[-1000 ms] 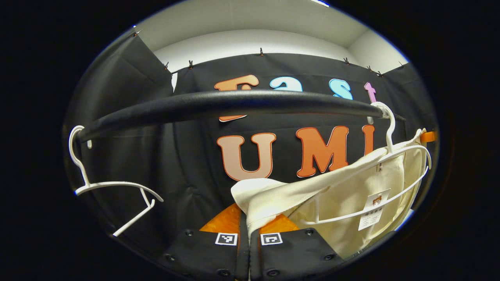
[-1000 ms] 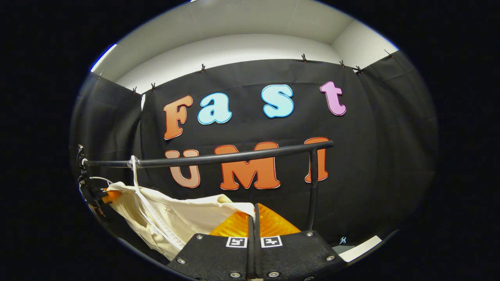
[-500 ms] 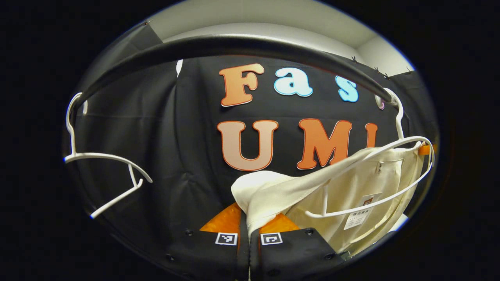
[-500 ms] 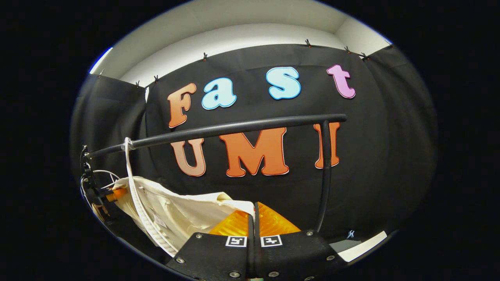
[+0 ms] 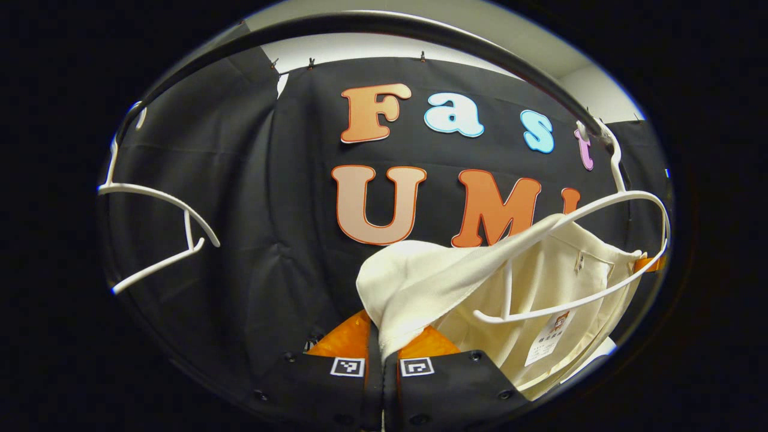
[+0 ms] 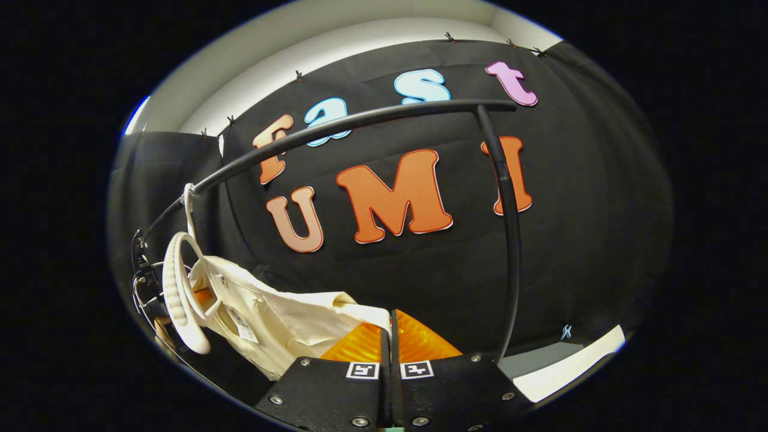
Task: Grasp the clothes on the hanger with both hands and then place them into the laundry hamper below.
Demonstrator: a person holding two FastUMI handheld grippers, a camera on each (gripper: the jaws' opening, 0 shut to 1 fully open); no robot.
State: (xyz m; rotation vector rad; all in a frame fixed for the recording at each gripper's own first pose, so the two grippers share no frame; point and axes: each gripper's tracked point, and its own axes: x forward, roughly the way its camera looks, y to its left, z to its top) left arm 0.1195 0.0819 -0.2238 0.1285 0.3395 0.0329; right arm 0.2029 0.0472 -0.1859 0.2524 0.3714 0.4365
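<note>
left gripper view cuts off the lower part of the shirt (image 5: pixel 558 300) at the round edge, and its label is too small to read. the rail (image 5: pixel 372 24) arcs along the very top, partly lost at the rim. the left gripper (image 5: pixel 377 336) has its fingers pressed together on a fold of the shirt's cloth, which rises from between the tips and spreads up and to the right. the shirt hangs on a white hanger (image 5: pixel 600 252) hooked on the rail — one shoulder of cloth is pulled toward the gripper. a bare hanger (image 5: pixel 156 204) hangs at the far left.

right gripper view shows the right gripper (image 6: pixel 390 333) closed on the other end of the shirt (image 6: pixel 282 318); the cloth runs from its tips leftward to the hanger (image 6: pixel 177 294), seen edge-on. beyond the hanger, near the left edge, a dark object sits blurred — hard to make out. the rail (image 6: pixel 360 120) and its post (image 6: pixel 510 228) stand behind.
</note>
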